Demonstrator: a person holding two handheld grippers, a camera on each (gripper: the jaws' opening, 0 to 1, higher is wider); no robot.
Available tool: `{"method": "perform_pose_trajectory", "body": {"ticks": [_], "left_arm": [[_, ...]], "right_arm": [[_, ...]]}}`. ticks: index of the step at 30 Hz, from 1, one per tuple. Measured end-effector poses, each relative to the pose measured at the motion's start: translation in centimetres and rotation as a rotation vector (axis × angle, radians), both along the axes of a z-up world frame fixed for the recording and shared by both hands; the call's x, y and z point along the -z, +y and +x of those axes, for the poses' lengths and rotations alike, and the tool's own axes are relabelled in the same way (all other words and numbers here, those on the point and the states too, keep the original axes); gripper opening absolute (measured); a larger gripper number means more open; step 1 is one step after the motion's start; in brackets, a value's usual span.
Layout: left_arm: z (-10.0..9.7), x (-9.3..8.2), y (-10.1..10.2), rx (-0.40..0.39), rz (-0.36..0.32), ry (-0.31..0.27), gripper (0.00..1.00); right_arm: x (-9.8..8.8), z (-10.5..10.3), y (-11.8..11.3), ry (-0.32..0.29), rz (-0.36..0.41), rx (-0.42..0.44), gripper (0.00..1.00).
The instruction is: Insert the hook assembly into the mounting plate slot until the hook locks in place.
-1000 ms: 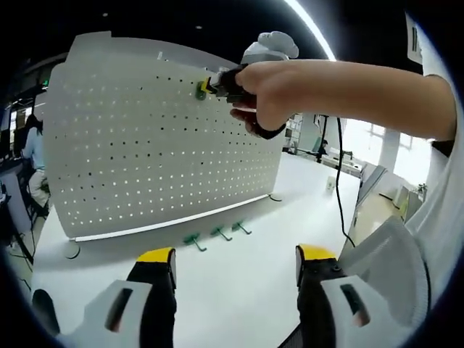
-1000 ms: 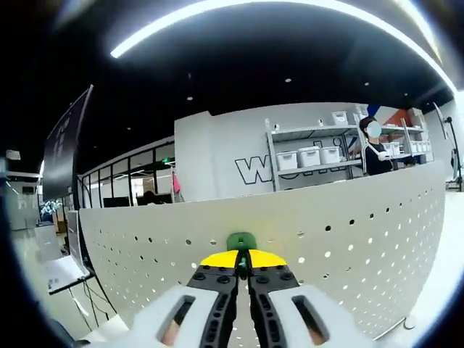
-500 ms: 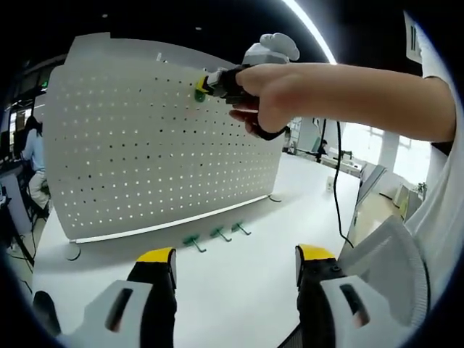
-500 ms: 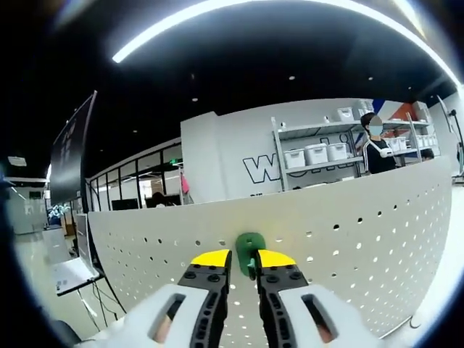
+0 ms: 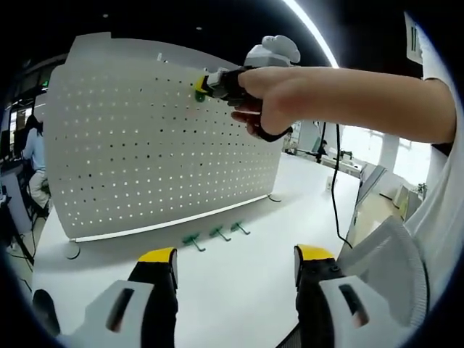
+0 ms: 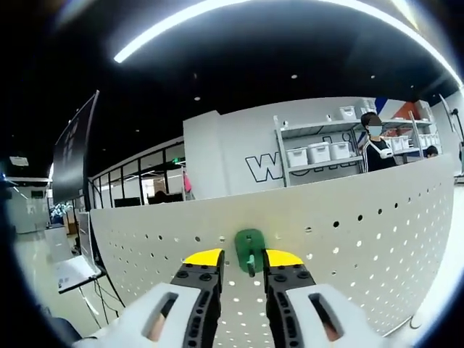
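The right tool is released, jaws parted either side of the green hook seated in the pegboard (near its top edge). The left tool hangs wide open over the bench.

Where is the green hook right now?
In the right gripper view the green hook sits on the white pegboard near its top edge, between the open tips of the right claw.
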State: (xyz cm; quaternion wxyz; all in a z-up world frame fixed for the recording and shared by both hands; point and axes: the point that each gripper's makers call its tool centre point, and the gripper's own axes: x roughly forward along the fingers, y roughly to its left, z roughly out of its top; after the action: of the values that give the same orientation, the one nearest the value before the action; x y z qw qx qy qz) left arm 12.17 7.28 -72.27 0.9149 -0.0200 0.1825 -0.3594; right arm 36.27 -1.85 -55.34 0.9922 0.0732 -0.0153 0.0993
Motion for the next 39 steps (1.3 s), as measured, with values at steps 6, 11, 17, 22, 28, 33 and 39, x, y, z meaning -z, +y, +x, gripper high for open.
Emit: {"method": "perform_pose_trajectory", "body": {"ticks": [6,11,17,22,28,33,39], "left_arm": [[-0.03,-0.01,0.11,-0.003,-0.002,0.001,0.67],[-0.07,0.06,0.08,-0.003,-0.003,0.003,0.66],[0.01,0.06,0.06,-0.004,-0.006,0.004,0.66],[-0.06,0.14,0.22,-0.008,-0.007,0.007,0.65],[-0.07,0.15,0.04,-0.003,-0.007,0.01,0.65],[-0.09,0.13,0.06,-0.004,-0.008,0.009,0.65],[-0.2,0.34,0.13,-0.005,-0.005,0.017,0.64]], "right_arm": [[0.19,0.2,-0.18,0.008,-0.017,0.008,0.15],[0.27,0.29,-0.78,0.022,-0.024,0.024,0.06],[0.51,0.51,-0.43,0.035,-0.053,0.008,0.01],[0.45,0.47,-0.4,0.049,-0.072,0.004,0.0],[0.28,0.25,-0.33,0.046,-0.089,-0.011,0.0],[0.19,0.18,-0.38,0.051,-0.093,-0.013,0.0],[0.09,0.11,-0.46,0.055,-0.081,-0.017,0.0]]}}
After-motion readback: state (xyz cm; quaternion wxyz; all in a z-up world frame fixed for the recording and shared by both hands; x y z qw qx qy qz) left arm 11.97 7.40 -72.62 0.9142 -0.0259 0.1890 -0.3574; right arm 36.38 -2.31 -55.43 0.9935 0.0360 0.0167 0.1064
